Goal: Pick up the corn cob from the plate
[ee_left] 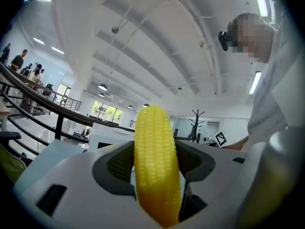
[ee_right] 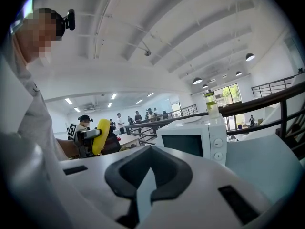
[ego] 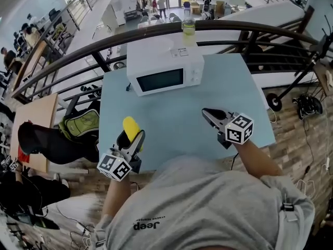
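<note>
A yellow corn cob [ego: 131, 126] stands upright between the jaws of my left gripper [ego: 133, 135], over the pale blue table [ego: 177, 126] near its front left edge. In the left gripper view the corn cob [ee_left: 156, 161] fills the gap of the left gripper [ee_left: 157, 178], with both dark pads pressed against its sides. My right gripper [ego: 208, 113] hovers over the table's right side with its jaws together and nothing in them. In the right gripper view the right gripper [ee_right: 147, 178] is shut, and the corn cob [ee_right: 102, 136] shows far off at the left. No plate is in view.
A white microwave [ego: 164, 69] stands at the back of the table, with a bottle [ego: 188, 26] of yellowish liquid on top. A dark railing [ego: 104, 43] curves behind it. A green backpack [ego: 80, 124] lies left of the table, and several people stand far off.
</note>
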Demonstrator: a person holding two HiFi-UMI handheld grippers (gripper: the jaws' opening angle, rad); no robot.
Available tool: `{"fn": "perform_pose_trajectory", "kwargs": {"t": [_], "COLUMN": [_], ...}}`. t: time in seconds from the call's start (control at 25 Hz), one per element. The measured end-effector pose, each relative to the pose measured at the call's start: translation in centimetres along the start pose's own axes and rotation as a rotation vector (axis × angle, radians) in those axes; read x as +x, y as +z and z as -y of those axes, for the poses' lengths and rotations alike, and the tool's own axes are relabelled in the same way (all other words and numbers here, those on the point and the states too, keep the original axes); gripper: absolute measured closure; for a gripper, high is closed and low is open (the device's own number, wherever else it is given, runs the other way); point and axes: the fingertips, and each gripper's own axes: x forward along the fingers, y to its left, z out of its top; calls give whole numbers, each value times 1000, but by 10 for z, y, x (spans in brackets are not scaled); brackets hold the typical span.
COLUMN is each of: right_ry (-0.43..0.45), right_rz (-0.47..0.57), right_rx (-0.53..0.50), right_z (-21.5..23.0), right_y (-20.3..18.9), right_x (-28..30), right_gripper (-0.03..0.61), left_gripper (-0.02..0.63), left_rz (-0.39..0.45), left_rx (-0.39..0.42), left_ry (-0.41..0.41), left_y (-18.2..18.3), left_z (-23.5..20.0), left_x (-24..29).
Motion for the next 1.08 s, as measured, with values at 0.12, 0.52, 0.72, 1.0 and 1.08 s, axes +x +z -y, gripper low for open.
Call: {"fn": "perform_pose_trajectory", "kwargs": {"t": [0.12,0.52,0.72,1.0,1.08], "right_ry": [-3,-28,-29,-31,-30], "right_rz": [-5,1,-4,-13,-14], "right_rx": [-17,-44,-47,-56,-55], "right_z": [-1,5,7,7,6], "right_y": [3,13,14,13,13], "right_x": [1,-2,-4,-4,-5], "right_gripper": [565,565,565,565,565], "left_gripper": [345,345,345,345,345], "left_rz": [4,-2,-4,-4,-3], "left_rx": [4,14,16,19,18], "left_ry": [-5,-7,1,2,-2], "left_y": [3,9,12,11,11], "left_z": [-3,-5,-5,-4,-3], "left_x": [2,3,2,0,-1]}}
